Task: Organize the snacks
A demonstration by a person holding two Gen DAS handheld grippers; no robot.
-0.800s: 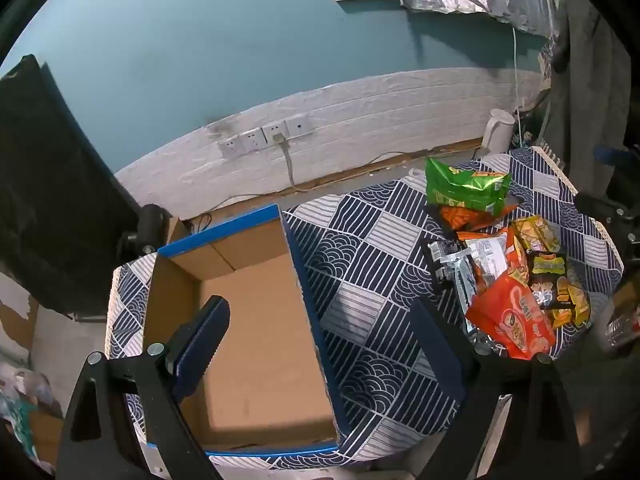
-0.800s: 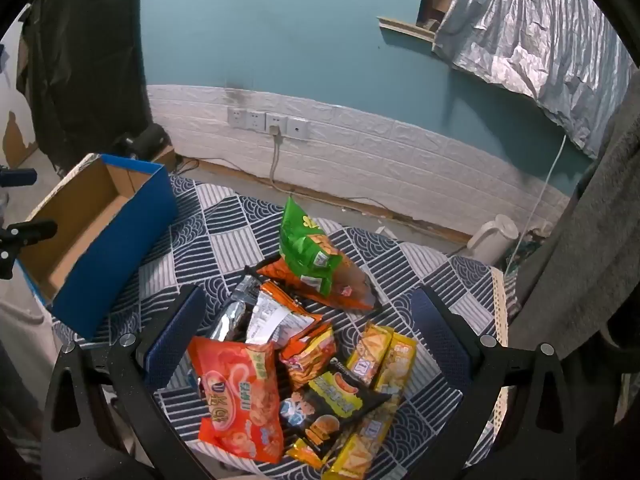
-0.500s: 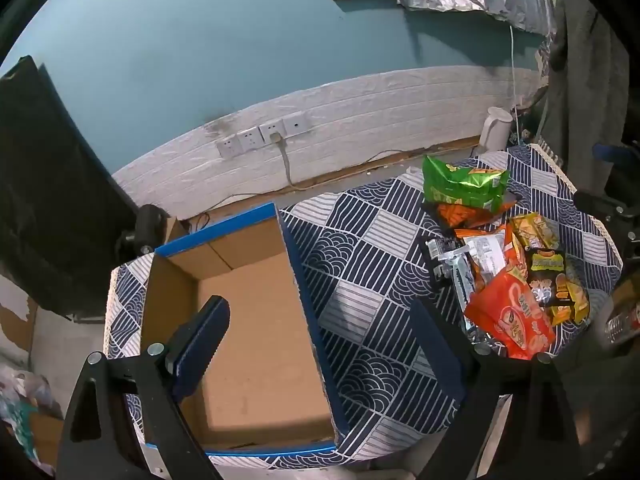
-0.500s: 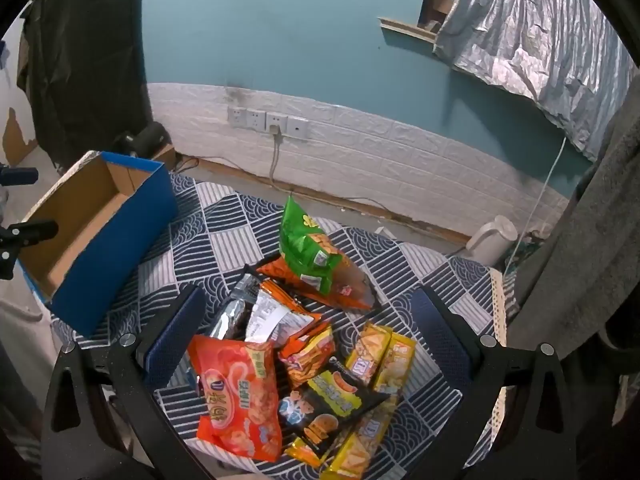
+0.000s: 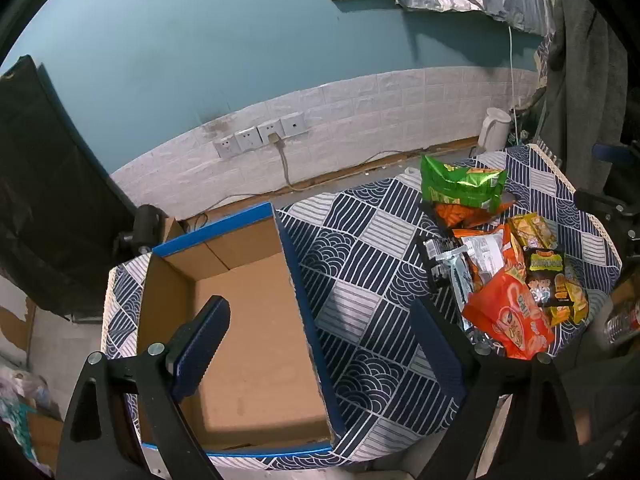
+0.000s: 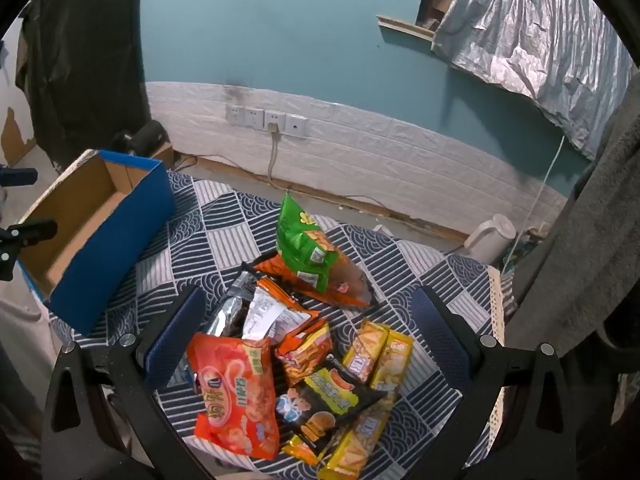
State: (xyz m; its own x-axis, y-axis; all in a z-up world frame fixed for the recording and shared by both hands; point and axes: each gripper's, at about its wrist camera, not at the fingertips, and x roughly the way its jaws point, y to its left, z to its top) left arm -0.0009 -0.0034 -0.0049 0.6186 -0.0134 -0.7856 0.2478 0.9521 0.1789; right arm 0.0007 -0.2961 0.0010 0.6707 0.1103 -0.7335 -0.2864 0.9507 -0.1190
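Note:
An empty blue cardboard box (image 5: 256, 320) stands on the left of a table with a navy patterned cloth (image 5: 360, 272); it also shows in the right wrist view (image 6: 100, 216). A pile of snack packets lies at the right: a green bag (image 6: 304, 248), an orange-red bag (image 6: 234, 392), a silver packet (image 6: 228, 316), yellow bars (image 6: 376, 352) and a black packet (image 6: 320, 404). My left gripper (image 5: 320, 336) is open and empty above the box's right wall. My right gripper (image 6: 308, 332) is open and empty above the pile.
A white brick wall strip with sockets (image 5: 260, 138) and a plugged cable runs behind the table. A white kettle (image 6: 490, 238) stands on the floor at the back right. Grey fabric (image 6: 580, 240) hangs at the right. A black cloth (image 5: 44, 184) hangs at the left.
Both grippers have shifted only slightly; the view has drifted a little. Nothing has been taken hold of or moved.

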